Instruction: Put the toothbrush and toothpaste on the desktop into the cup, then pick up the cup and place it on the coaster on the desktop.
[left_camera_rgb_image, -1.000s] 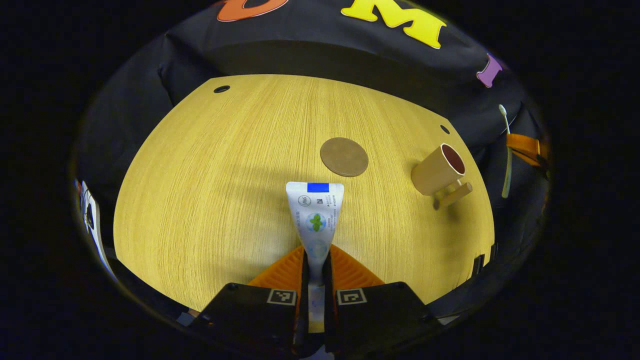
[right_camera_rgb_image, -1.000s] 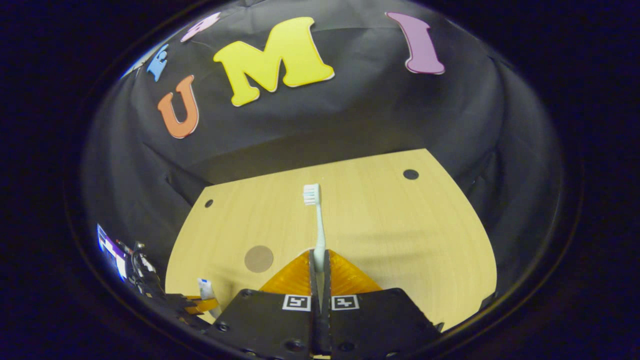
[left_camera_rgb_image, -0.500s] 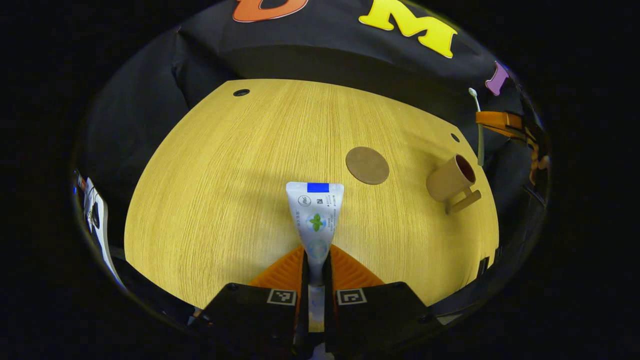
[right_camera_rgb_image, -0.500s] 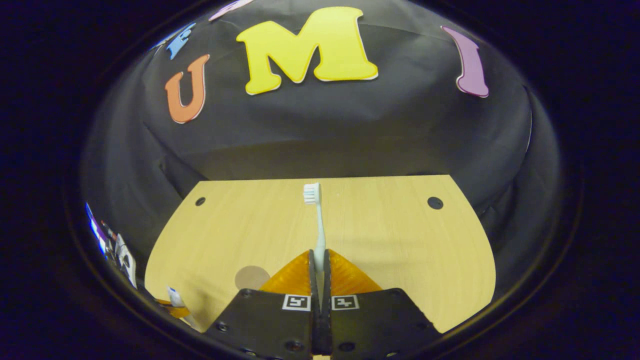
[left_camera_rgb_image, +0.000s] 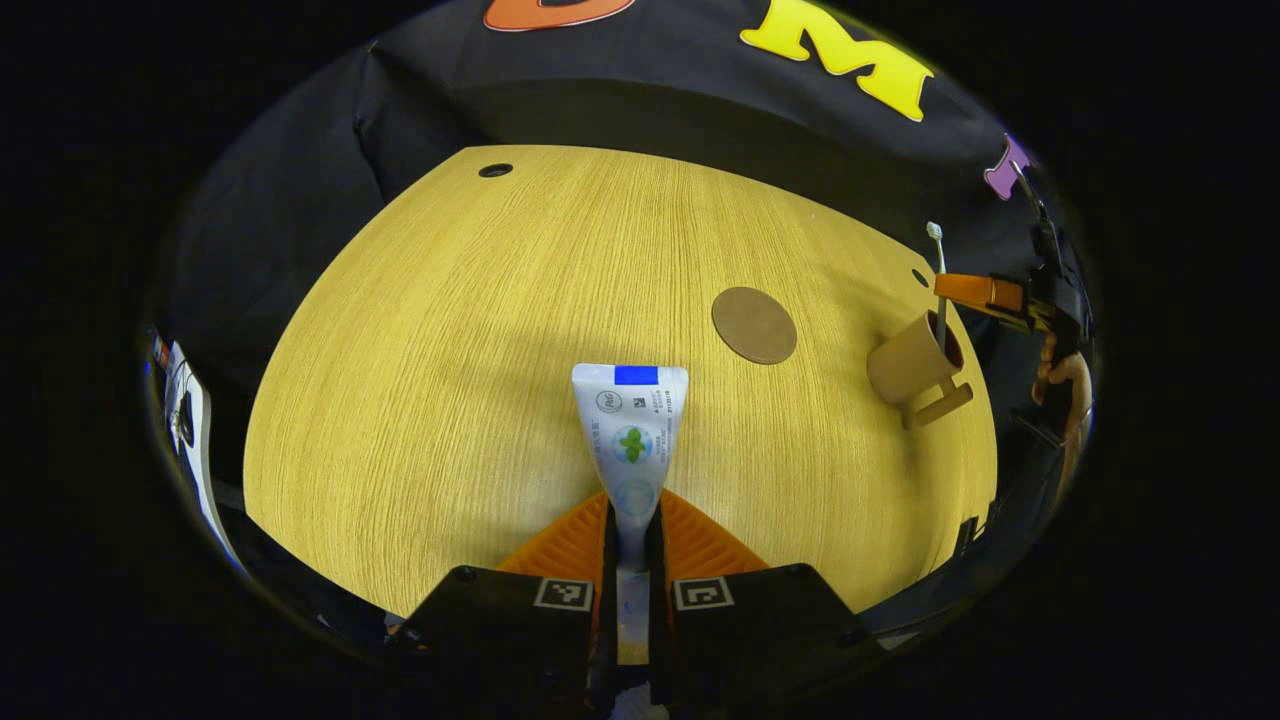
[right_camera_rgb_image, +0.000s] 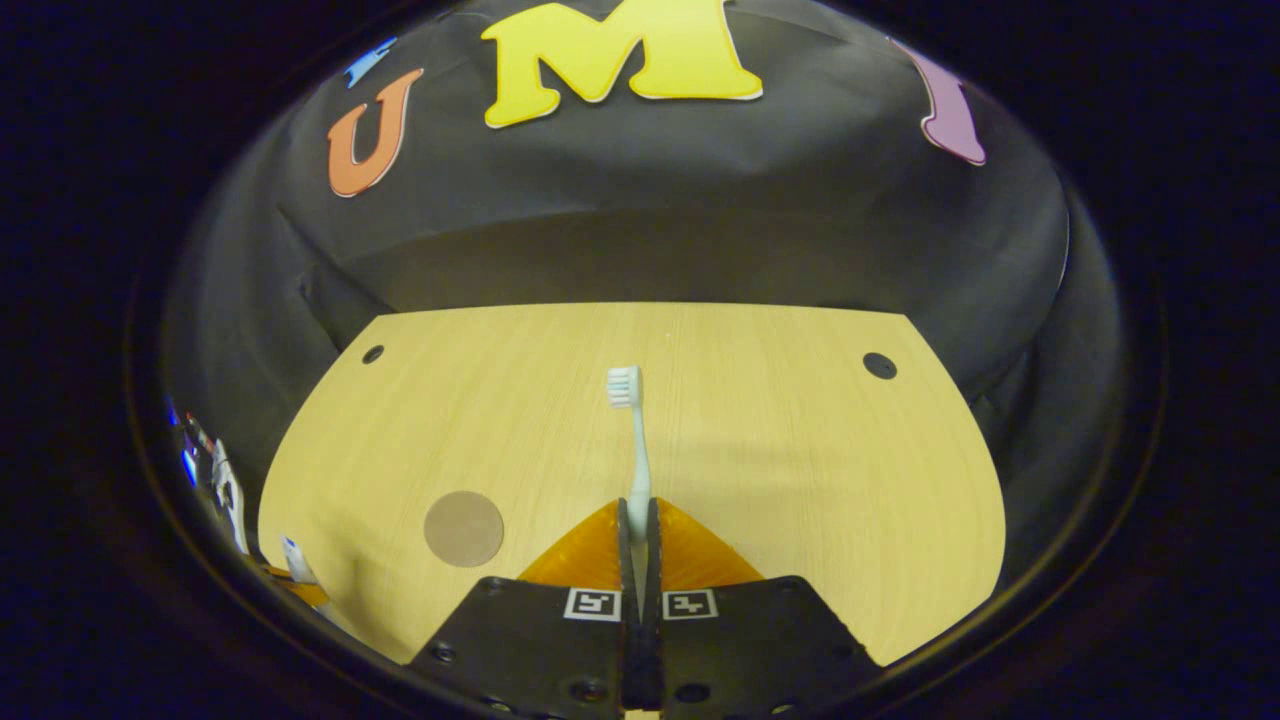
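Pale wood grain covers the table (left_camera_rgb_image: 450, 350), whose far corners carry small dark round holes. In the left gripper view, the left gripper (left_camera_rgb_image: 632, 545) has its fingers pressed onto the neck end of a white toothpaste tube (left_camera_rgb_image: 631, 425); the tube juts toward 12 o'clock above the tabletop, its flat crimped end with a blue patch farthest from the camera, and its cap end is hidden between the fingers. A round brown coaster (left_camera_rgb_image: 754, 325) lies flat on the table at about 2 o'clock from the tube. Farther toward 3 o'clock stands a tan cup (left_camera_rgb_image: 908, 362) with a stubby handle pointing toward the near edge. Over the cup the right gripper (left_camera_rgb_image: 962, 290) pinches a toothbrush (left_camera_rgb_image: 938, 285), bristle head up; its lower end dips behind the cup's rim, though whether it touches the inside is hard to make out. Part of a hand (left_camera_rgb_image: 1065, 375) shows at the far 3 o'clock edge, distorted.

In the right gripper view, the fingers close on the toothbrush handle, the head pointing to 12 o'clock; the cup is hidden below the gripper body. The coaster sits at 9 o'clock, and the toothpaste tip peeks in at 8 o'clock, mostly cut off.
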